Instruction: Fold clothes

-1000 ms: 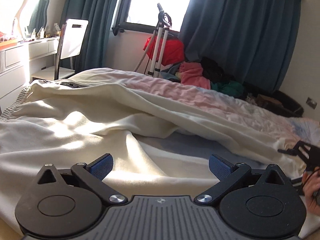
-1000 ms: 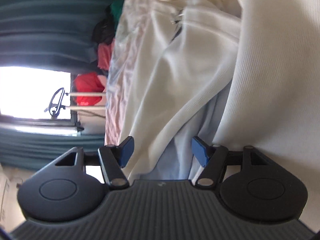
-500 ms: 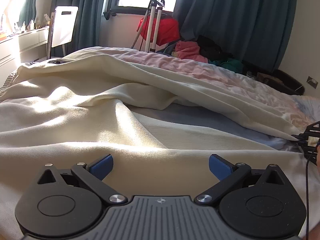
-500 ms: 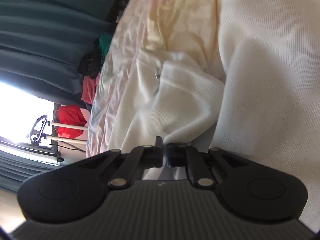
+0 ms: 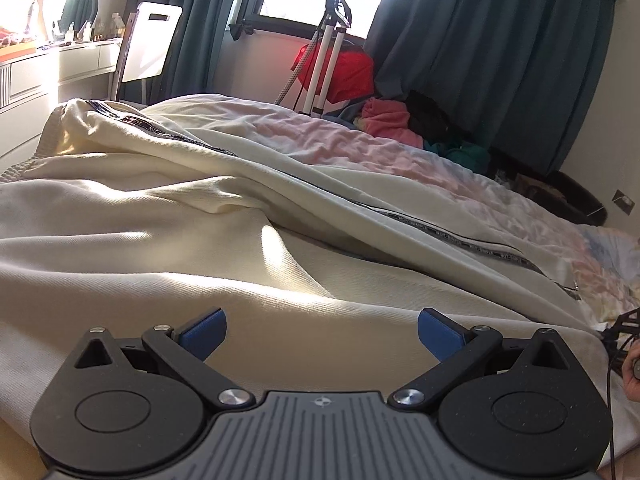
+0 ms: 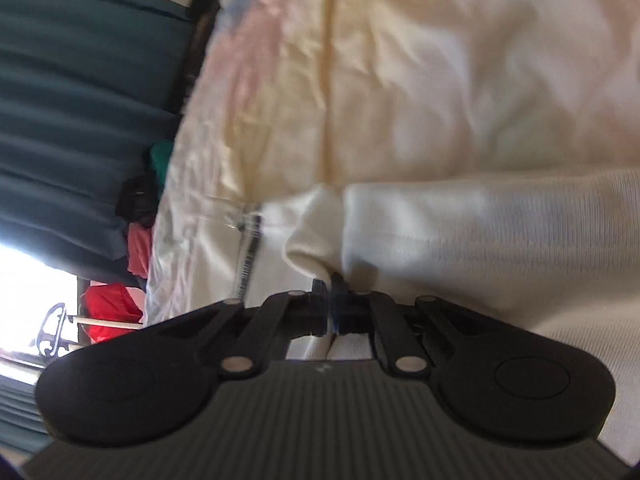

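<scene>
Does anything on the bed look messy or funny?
Yes. The cream jacket lies rumpled across the bed, with deep wrinkles and its zip edge slanting crooked. The right gripper is shut on a bunched corner of it. Behind the bed, a heap of clothes sits unfolded.

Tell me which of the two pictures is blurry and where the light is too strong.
Right wrist view: motion-smeared, especially the bedsheet and cream garment; the window is blown out white. Left wrist view: sharp, with bright sun patches on the garment, glare at the dresser, and fisheye bending at the edges.
</scene>
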Demonstrator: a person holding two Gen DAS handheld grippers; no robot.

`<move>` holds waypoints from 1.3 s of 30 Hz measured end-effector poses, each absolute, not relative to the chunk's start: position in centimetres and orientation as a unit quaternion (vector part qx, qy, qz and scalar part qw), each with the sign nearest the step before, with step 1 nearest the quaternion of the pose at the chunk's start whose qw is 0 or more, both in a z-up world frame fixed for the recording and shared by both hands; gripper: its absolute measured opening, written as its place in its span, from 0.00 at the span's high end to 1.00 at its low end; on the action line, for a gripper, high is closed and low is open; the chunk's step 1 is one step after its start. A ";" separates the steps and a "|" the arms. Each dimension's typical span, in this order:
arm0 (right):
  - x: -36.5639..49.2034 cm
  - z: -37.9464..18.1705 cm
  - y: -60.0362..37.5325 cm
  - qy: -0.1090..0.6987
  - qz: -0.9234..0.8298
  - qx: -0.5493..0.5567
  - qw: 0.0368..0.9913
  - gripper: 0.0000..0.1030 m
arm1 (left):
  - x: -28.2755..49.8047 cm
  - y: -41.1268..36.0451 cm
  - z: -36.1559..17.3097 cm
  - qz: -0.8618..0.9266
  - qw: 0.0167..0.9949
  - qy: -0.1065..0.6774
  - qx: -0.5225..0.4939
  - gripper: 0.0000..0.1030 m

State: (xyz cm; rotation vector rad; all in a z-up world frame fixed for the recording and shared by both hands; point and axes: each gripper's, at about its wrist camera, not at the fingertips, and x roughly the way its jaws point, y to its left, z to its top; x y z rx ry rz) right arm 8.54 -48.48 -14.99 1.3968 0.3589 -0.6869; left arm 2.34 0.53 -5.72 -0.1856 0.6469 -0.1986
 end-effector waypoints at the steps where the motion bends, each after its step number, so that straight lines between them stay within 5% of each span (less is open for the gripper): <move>1: 8.7 -14.8 -48.4 0.164 -0.309 0.617 0.705 0.95 | 2.3 0.5 -5.7 -0.096 0.940 0.316 -0.089 0.00; 9: 10.5 -10.8 -46.5 0.235 -0.314 0.475 0.788 0.90 | 2.6 0.0 -5.9 -0.097 0.940 0.321 -0.069 0.00; 10: 10.5 -10.4 -46.3 0.242 -0.310 0.462 0.794 0.83 | 2.6 -0.1 -5.9 -0.099 0.940 0.320 -0.068 0.00; 13: 9.9 -8.3 -44.8 0.258 -0.295 0.419 0.819 0.29 | 2.7 -0.1 -5.9 -0.105 0.939 0.322 -0.067 0.00; 14: 9.4 -7.3 -43.9 0.259 -0.293 0.396 0.831 0.23 | 2.6 -0.1 -5.8 -0.107 0.939 0.321 -0.068 0.00; 23: 4.0 -0.1 -34.8 0.253 -0.172 0.203 0.930 0.25 | 0.3 0.6 -3.2 -0.123 0.945 0.294 -0.080 0.00; 39: -0.1 3.1 -28.4 0.215 -0.135 0.093 0.963 0.25 | -5.5 0.8 0.9 -0.151 0.958 0.243 -0.031 0.00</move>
